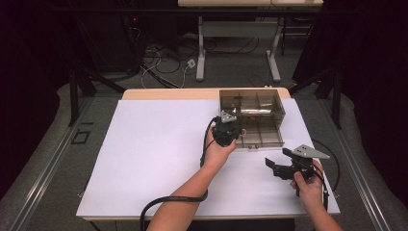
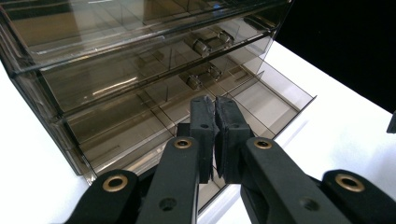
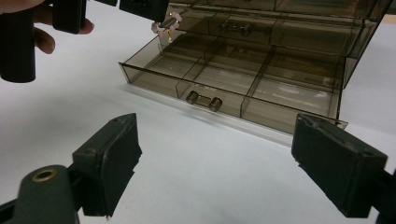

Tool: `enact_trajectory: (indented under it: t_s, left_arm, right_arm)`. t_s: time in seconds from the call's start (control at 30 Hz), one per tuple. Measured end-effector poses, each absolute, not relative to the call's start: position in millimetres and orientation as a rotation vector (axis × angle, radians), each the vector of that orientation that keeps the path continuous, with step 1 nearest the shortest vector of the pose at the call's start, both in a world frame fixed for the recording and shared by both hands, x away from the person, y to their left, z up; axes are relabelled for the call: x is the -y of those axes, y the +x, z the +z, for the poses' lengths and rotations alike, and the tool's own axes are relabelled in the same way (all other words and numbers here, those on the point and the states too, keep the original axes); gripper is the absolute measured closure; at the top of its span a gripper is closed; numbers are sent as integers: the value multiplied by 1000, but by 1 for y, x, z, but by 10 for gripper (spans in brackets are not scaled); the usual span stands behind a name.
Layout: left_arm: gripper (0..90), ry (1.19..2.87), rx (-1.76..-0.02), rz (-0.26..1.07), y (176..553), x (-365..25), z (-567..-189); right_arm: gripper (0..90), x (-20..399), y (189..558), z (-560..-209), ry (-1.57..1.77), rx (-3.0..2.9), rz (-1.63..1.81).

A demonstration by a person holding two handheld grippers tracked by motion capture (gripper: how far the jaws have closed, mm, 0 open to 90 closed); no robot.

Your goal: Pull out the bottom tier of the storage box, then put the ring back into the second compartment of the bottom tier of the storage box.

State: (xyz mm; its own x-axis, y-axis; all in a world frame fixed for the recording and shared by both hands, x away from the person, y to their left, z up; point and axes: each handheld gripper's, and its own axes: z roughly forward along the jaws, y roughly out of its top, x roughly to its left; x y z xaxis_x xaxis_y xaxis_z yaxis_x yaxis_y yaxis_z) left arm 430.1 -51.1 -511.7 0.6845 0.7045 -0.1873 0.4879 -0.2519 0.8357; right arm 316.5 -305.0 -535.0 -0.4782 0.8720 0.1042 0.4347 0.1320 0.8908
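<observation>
A smoky clear drawer box stands at the far right of the white sheet, its bottom drawer pulled out toward me. My left gripper hovers over the drawer's left end. In the left gripper view its jaws are pressed together above the divided drawer. The right gripper view shows a small pink and gold trinket pinched at the tips of that far gripper, above the drawer. My right gripper rests open near the sheet's right front, jaws spread wide with nothing between.
The white sheet covers the table, with bare room to the left and in front. The drawer's little handle faces my right gripper. A black cable trails off the front edge. Table legs and cords stand on the floor beyond.
</observation>
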Motion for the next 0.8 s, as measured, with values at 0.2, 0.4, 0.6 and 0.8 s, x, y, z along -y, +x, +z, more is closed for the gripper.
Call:
enact_trajectory:
  t_s: [0.2, 0.4, 0.6, 0.8]
  left_arm:
    - [871, 1915, -942, 263, 431, 55, -518]
    - [871, 1926, -942, 264, 432, 60, -524]
    - [871, 1932, -941, 259, 432, 66, -528]
    - [871, 1944, -933, 257, 431, 75, -531]
  right_arm:
    - [148, 305, 317, -536, 1260, -1972, 1306]
    - [148, 306, 317, -535, 1263, -1970, 1306]
    - [148, 306, 317, -536, 1252, -1975, 1307]
    - [148, 305, 317, -536, 1260, -1976, 1307]
